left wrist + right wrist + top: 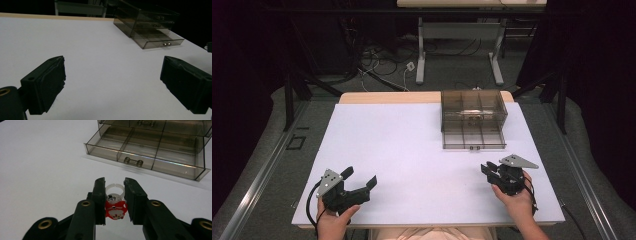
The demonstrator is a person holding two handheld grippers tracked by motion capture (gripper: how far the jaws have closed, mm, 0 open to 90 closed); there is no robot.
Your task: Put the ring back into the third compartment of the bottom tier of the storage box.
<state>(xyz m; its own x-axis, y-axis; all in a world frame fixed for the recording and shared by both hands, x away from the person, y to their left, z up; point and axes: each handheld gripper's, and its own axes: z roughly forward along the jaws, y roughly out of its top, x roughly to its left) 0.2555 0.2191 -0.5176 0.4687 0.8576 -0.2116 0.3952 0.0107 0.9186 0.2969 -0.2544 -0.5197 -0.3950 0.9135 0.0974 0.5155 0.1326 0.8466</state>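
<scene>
My right gripper (114,185) is shut on a toy ring (114,207) with a red and white figure on a clear band, pinched between its two black jaws. In the high view the right gripper (488,170) rests at the table's front right, a little in front of the smoky clear drawer box (473,119). The box's bottom drawer (147,150) is pulled out, with divided compartments that look empty. My left gripper (360,178) sits at the front left with its jaws wide apart and nothing between them; its pads (47,83) frame bare table.
The white table top (402,150) stretches between the two grippers. The drawer box stands at the back right by the far edge. Beyond the table are dark floor, cables and another table's legs (421,55).
</scene>
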